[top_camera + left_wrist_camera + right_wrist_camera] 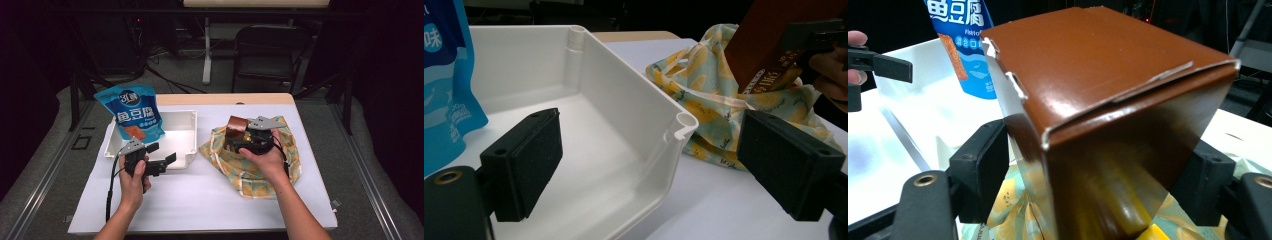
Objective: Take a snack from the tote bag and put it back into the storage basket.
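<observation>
Here the right gripper [239, 138] clamps a brown carton [236, 126] above the patterned cloth bag [260, 172]; the left gripper [162, 154] gapes empty beside the white bin [187, 131].

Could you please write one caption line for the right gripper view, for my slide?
Right gripper shut on a brown box above a yellow-patterned bag, with a blue pouch behind.

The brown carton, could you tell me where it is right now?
The brown carton sits right of the white tray, clamped in the right gripper above the yellow-patterned cloth bag.
</observation>
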`<state>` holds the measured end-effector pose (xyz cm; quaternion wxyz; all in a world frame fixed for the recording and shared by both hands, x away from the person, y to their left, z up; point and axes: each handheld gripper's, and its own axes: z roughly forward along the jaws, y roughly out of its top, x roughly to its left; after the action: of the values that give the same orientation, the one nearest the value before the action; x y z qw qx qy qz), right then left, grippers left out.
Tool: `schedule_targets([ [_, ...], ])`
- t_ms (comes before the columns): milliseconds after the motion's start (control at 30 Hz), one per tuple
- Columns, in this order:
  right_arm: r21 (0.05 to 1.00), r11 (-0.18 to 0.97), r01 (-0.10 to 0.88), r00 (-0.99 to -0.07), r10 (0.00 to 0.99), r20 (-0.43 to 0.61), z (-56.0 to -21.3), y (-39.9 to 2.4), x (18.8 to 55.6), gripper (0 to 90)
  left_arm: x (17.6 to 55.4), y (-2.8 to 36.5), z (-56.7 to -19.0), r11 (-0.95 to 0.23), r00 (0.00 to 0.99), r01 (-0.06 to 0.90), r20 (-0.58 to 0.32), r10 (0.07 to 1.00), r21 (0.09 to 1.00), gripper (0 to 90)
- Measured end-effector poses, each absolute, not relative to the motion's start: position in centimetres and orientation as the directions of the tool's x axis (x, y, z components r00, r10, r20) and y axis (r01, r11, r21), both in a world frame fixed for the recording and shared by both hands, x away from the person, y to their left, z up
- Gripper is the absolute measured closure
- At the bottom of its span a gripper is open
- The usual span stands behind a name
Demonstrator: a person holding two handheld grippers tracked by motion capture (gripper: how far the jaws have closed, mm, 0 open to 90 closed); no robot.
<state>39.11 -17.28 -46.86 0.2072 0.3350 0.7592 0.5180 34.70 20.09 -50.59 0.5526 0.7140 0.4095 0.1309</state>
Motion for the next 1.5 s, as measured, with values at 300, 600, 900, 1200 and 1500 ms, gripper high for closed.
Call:
schedule_targets([
  [300,0.934,0.221,0.281,-0.687,0.725,0.035,-45.1,-17.4,38.9,24.8,34.6,18.9,-49.9,-0.064,0.650,0.404,-0.237,0.722,0.913,13.5],
  [600,0.946,0.209,0.247,-0.690,0.724,0.020,-42.8,-17.6,38.3,24.9,34.7,17.9,-49.4,-0.056,0.676,0.387,-0.242,0.696,0.920,11.1],
  [900,0.955,0.199,0.218,-0.696,0.718,0.009,-41.0,-18.0,37.9,25.0,34.9,17.0,-49.0,-0.067,0.703,0.376,-0.238,0.670,0.924,5.5],
  [1200,0.965,0.191,0.181,-0.704,0.710,-0.008,-38.9,-18.2,37.2,25.1,35.0,16.1,-48.6,-0.083,0.723,0.368,-0.229,0.652,0.926,3.9],
  [1500,0.965,0.194,0.177,-0.735,0.678,-0.001,-38.5,-17.4,36.2,25.1,34.8,14.7,-48.3,-0.089,0.755,0.338,-0.213,0.621,0.937,3.8],
])
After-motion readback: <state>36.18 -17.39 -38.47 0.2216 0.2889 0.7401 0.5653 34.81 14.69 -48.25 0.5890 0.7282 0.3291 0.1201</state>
